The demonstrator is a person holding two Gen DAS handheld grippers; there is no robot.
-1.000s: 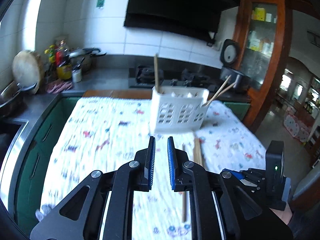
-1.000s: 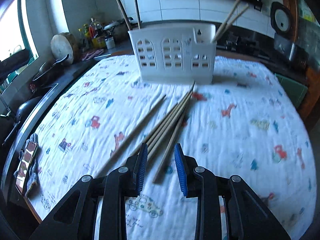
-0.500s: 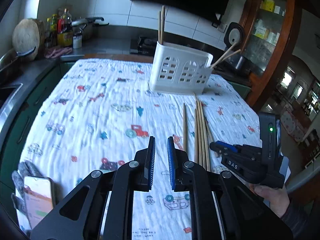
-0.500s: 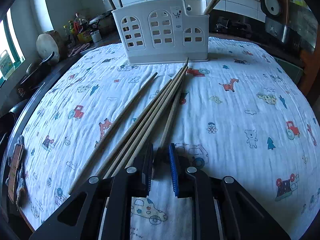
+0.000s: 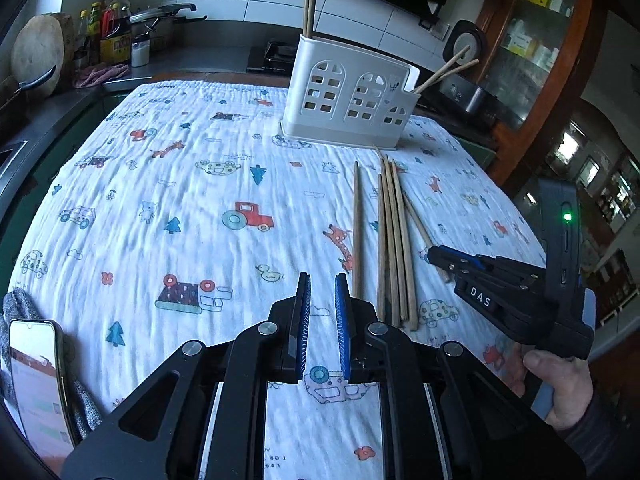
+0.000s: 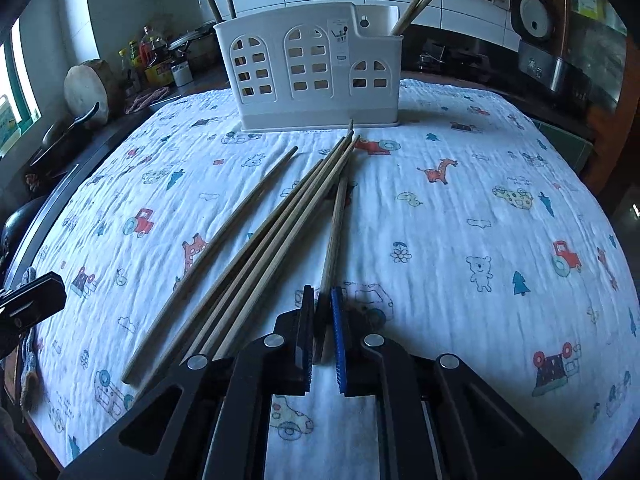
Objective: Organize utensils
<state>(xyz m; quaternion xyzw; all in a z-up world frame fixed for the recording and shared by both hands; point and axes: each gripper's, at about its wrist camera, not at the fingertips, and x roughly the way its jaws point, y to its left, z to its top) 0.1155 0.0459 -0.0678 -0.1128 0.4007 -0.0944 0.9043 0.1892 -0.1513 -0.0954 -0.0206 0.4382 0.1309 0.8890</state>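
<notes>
Several wooden chopsticks (image 6: 256,240) lie in a loose bundle on the printed cloth, also in the left wrist view (image 5: 390,236). A white perforated utensil holder (image 6: 316,76) stands behind them with chopsticks upright in its end compartments; it also shows in the left wrist view (image 5: 348,100). My right gripper (image 6: 323,300) is shut on the near end of the rightmost chopstick (image 6: 335,232), low on the cloth. It also shows in the left wrist view (image 5: 440,256). My left gripper (image 5: 322,284) hovers left of the bundle, narrowly open and empty.
A phone (image 5: 38,384) lies on a grey cloth at the near left table edge. The counter at the left holds bottles (image 5: 114,36), a pot and a round wooden board (image 6: 90,92). A wooden cabinet (image 5: 540,40) stands at the right.
My right gripper has dropped to the cloth and closed on the rightmost chopstick's near end. My left gripper's view has pulled back and tilted down toward the table.
</notes>
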